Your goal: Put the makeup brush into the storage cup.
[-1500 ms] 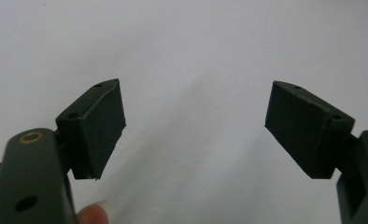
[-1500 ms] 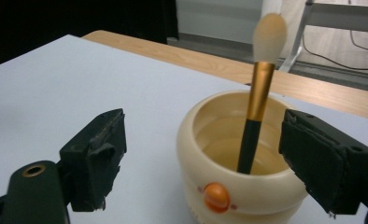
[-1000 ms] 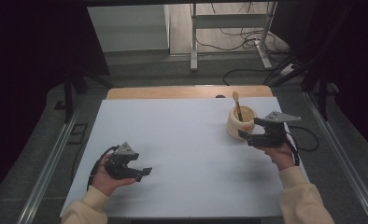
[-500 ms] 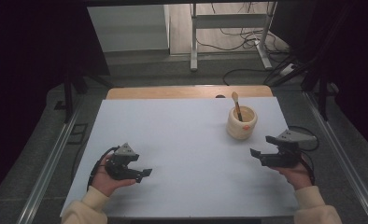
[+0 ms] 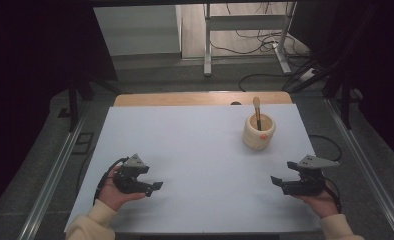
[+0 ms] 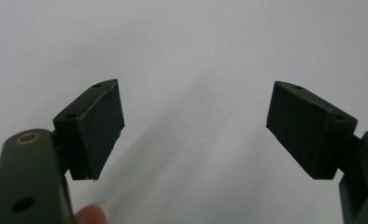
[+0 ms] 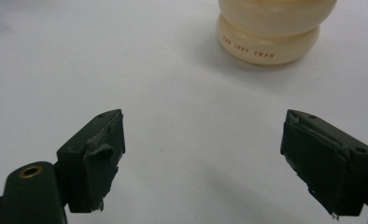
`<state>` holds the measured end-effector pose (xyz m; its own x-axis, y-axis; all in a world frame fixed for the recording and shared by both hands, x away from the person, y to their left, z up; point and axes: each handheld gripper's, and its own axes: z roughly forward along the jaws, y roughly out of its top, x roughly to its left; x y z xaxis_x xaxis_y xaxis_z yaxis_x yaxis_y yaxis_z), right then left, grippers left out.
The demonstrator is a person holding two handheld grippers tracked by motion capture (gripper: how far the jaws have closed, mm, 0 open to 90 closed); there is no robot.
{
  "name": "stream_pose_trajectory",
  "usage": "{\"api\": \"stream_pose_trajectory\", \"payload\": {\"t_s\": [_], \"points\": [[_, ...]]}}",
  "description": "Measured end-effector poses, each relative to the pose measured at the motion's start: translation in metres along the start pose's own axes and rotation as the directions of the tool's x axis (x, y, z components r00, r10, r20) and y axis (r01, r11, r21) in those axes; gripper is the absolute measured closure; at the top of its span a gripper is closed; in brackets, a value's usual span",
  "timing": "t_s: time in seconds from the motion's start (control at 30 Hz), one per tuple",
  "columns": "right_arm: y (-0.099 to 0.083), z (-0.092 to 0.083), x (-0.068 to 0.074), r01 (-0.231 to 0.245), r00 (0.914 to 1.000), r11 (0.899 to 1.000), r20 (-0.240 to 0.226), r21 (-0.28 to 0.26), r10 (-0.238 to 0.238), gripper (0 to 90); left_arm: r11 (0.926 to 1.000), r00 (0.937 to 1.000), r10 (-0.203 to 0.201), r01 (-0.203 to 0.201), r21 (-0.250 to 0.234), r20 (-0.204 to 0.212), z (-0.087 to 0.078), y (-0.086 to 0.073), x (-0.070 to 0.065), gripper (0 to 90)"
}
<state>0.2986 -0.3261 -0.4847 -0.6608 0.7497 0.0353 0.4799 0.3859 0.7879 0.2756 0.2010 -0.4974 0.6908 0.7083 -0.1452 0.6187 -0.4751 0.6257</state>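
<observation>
A cream-coloured pot (image 5: 258, 132) stands on the white table top (image 5: 195, 150) at the back right, with a wooden spoon (image 5: 257, 109) upright in it. Its rounded base (image 7: 267, 44) with small red lettering lies ahead in the right gripper view. My right gripper (image 5: 275, 180) rests near the front right, well clear of the pot, open and empty (image 7: 203, 163). My left gripper (image 5: 157, 185) sits at the front left, held in a hand, also open with nothing between its jaws (image 6: 196, 126).
A wooden board edge (image 5: 200, 98) runs along the table's far side. Metal rails (image 5: 60, 165) flank the table left and right. Cables (image 5: 265, 80) lie on the floor beyond, near a metal stand (image 5: 245, 30).
My right gripper has drawn back from beside the pot toward the front right of the table. The left gripper has stayed where it was.
</observation>
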Motion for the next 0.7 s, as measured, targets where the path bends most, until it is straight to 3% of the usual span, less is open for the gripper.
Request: {"api": "stream_pose_trajectory", "payload": {"t_s": [0.23, 0.7], "points": [[0.0024, -0.0051, -0.0014, -0.013, 0.9999, 0.999, 0.011, -0.035, 0.013, 14.8, 1.0000, 1.0000, 0.007, -0.007, 0.006, 0.002, 0.0020, 0.0002, -0.0016, 19.7], [0.0074, -0.0042, -0.0016, 0.002, 1.0000, 0.999, 0.004, -0.045, -0.001, 14.8, 0.9999, 1.0000, 0.003, -0.003, 0.014, -0.001, 0.0012, -0.0037, -0.0018, 19.7]]}}
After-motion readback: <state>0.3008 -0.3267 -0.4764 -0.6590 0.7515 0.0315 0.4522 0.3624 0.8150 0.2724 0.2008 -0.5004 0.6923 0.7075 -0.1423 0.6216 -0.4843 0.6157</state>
